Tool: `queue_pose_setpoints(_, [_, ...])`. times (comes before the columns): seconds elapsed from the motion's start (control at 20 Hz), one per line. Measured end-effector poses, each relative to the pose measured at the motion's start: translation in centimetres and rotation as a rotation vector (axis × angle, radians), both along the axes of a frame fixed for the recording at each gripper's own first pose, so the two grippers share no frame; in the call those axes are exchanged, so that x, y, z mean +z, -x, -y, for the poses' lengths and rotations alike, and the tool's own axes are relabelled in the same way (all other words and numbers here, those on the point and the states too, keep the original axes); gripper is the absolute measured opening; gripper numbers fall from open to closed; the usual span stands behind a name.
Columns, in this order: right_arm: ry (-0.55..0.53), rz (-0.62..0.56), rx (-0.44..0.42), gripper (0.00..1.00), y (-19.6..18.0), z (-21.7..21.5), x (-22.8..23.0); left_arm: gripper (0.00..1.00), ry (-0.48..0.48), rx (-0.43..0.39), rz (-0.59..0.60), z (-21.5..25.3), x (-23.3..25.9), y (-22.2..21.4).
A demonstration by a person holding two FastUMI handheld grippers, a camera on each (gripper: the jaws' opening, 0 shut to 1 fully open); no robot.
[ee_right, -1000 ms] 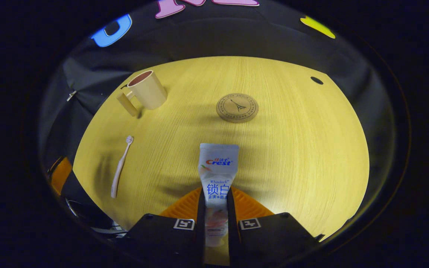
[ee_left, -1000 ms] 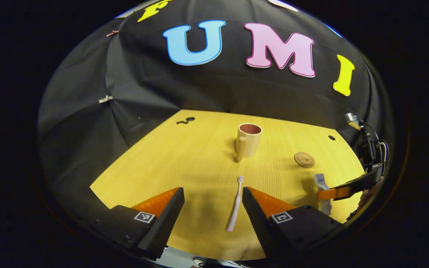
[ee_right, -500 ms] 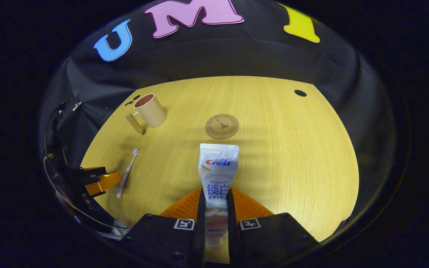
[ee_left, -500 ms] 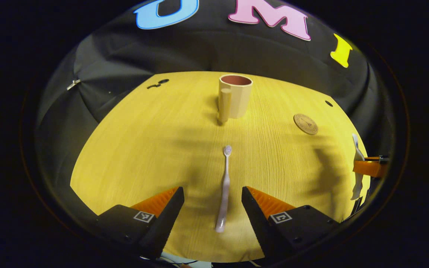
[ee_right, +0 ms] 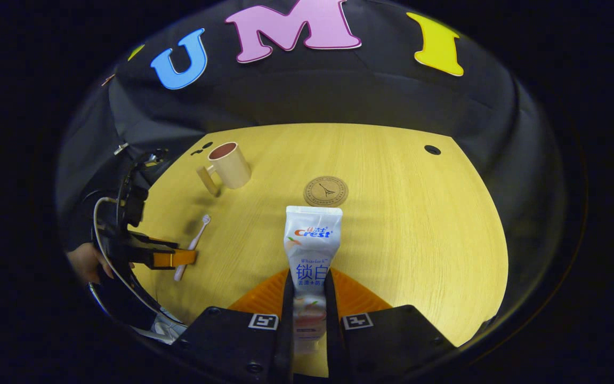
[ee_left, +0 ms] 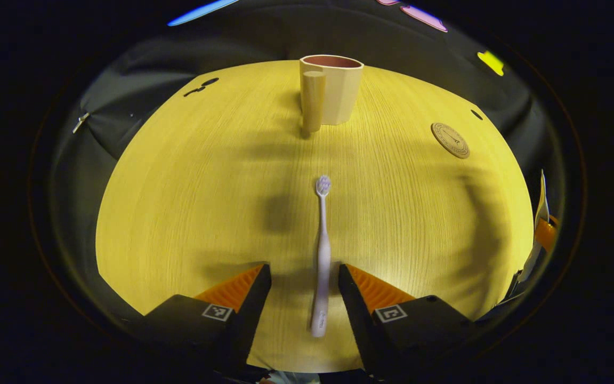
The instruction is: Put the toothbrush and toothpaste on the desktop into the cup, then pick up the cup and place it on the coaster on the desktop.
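The desk (ee_left: 190,202) is lit brightly from above, and soft shadows are cast across it toward 3 o'clock in the left gripper view. The cloth behind is left dim. Straight edges are bowed strongly toward the rims. Little blur is seen.

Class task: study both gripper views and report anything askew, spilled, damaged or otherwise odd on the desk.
Nothing stands out. The cup stands upright, the coaster lies flat, the toothbrush lies straight between the open left gripper, and the right gripper holds the toothpaste. No spill or damage shows.
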State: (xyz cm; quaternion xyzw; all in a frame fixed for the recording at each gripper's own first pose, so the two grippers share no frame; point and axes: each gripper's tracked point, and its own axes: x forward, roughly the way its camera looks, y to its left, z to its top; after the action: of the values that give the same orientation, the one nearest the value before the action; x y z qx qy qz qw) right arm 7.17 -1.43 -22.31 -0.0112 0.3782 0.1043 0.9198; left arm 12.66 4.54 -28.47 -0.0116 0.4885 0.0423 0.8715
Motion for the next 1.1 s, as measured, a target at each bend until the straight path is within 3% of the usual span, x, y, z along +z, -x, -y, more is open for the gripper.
queue_pose_setpoints(0.1, [-0.016, 0.004, 0.008, 0.29, -0.2, -0.5, 0.4, 0.79, -0.002, -0.035, -0.032, 0.2, 0.0, 0.0])
queue_pose_setpoints(0.15, [-0.038, 0.011, 0.015, 0.29, -0.3, -0.9, 0.8, 0.68, -0.009, -0.066, -0.046, 0.3, -0.1, -0.1])
queue_pose_setpoints(0.2, [-0.051, 0.024, 0.017, 0.29, -0.4, -1.1, 1.2, 0.66, -0.014, -0.088, -0.060, 0.5, -0.1, 0.0])
queue_pose_setpoints(0.25, [-0.052, 0.039, 0.015, 0.29, -0.6, -0.8, 1.5, 0.50, -0.015, -0.099, -0.073, 0.6, -0.1, 0.0])
queue_pose_setpoints(0.3, [-0.050, 0.051, 0.017, 0.29, -0.7, -0.6, 1.8, 0.51, -0.015, -0.101, -0.084, 0.7, -0.2, -0.1])
queue_pose_setpoints(0.35, [-0.046, 0.062, 0.020, 0.29, -1.0, -0.5, 2.0, 0.42, -0.013, -0.097, -0.094, 0.8, -0.1, -0.2])
queue_pose_setpoints(0.4, [-0.043, 0.070, 0.021, 0.29, -1.3, -0.3, 2.1, 0.41, -0.008, -0.092, -0.100, 0.8, -0.1, -0.3])
queue_pose_setpoints(0.45, [-0.041, 0.076, 0.023, 0.29, -1.5, -0.3, 2.3, 0.23, -0.005, -0.087, -0.111, 0.8, 0.0, -0.3])
queue_pose_setpoints(0.55, [-0.041, 0.084, 0.024, 0.29, -2.3, -0.2, 2.6, 0.14, 0.009, -0.086, -0.110, 0.9, 0.1, -0.4])
queue_pose_setpoints(0.8, [-0.044, 0.113, 0.054, 0.28, -4.4, -1.6, 3.7, 0.07, 0.041, -0.024, -0.018, 0.4, 0.2, -0.6])
queue_pose_setpoints(1.05, [-0.076, 0.167, 0.121, 0.28, -6.1, -5.3, 6.5, 0.06, 0.125, 0.045, 0.081, 0.6, 1.4, 0.8])
queue_pose_setpoints(1.1, [-0.078, 0.177, 0.138, 0.28, -6.4, -6.0, 7.0, 0.11, 0.146, 0.054, 0.113, 0.5, 1.9, 1.3])
